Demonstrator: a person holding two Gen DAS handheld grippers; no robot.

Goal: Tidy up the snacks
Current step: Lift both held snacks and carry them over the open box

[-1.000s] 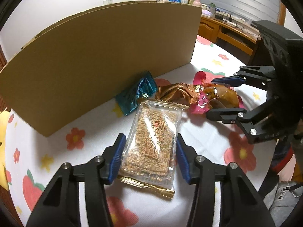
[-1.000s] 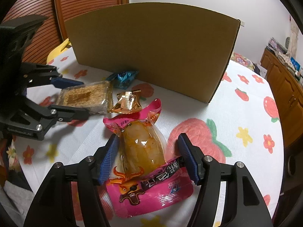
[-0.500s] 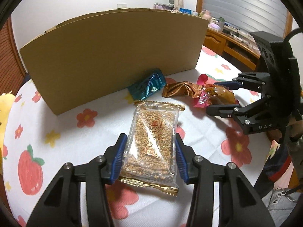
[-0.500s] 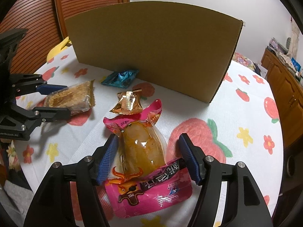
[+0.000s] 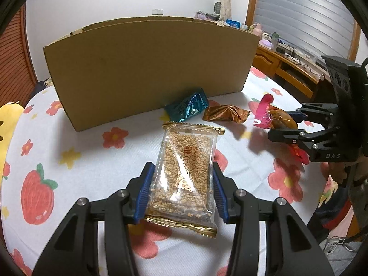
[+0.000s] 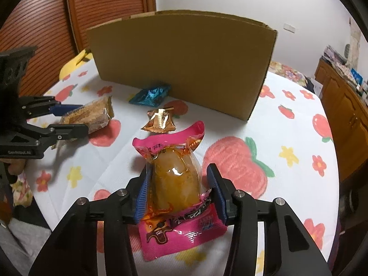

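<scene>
My left gripper (image 5: 181, 188) is shut on a clear packet of sesame candy (image 5: 184, 172) and holds it above the table; it also shows in the right wrist view (image 6: 89, 117). My right gripper (image 6: 181, 191) is shut on a pink packet with an orange-brown snack (image 6: 177, 181), lifted off the table; the packet shows at the right of the left wrist view (image 5: 276, 117). A teal wrapper (image 5: 187, 107) and a bronze wrapper (image 5: 225, 113) lie on the tablecloth in front of a tall cardboard box (image 5: 147, 69).
The round table has a white cloth (image 6: 264, 138) printed with strawberries and flowers. The cardboard box (image 6: 184, 59) stands at the back. A wooden cabinet (image 6: 345, 105) is at the right, a wooden door (image 6: 92, 11) behind.
Both grippers have risen and drawn back from the box with their packets. The sesame packet and the pink packet are off the table; the two small wrappers stayed put.
</scene>
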